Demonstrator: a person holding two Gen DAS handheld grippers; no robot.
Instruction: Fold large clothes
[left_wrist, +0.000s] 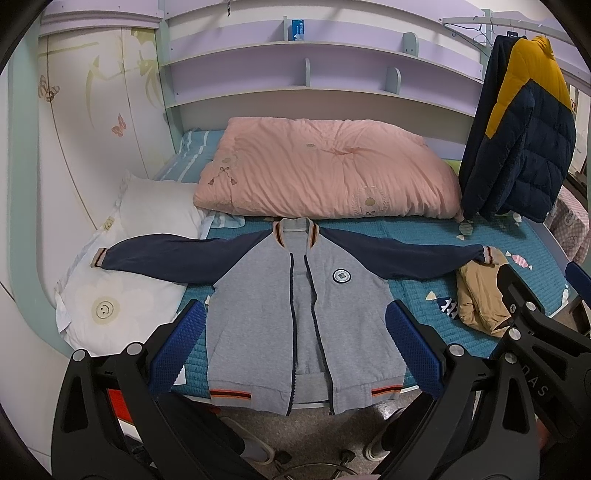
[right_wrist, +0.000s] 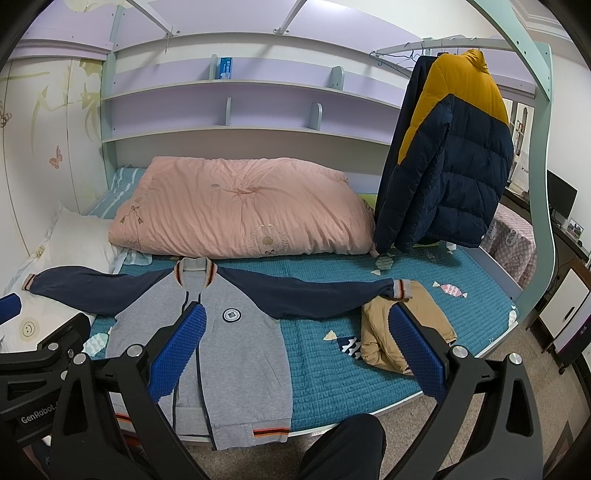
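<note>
step: I am starting the fold, jacket (left_wrist: 303, 310) lying spread flat on bed (right_wrist: 332, 362) | left gripper (left_wrist: 295, 347) and right gripper (right_wrist: 295, 350) both gaping, holding nothing | next: I am judging a sleeve cuff needs pinching and carrying across the chest

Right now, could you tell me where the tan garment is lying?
The tan garment lies bunched on the teal bedspread near the bed's right front edge, touching the jacket at its right cuff, below the hanging puffer coat.
</note>
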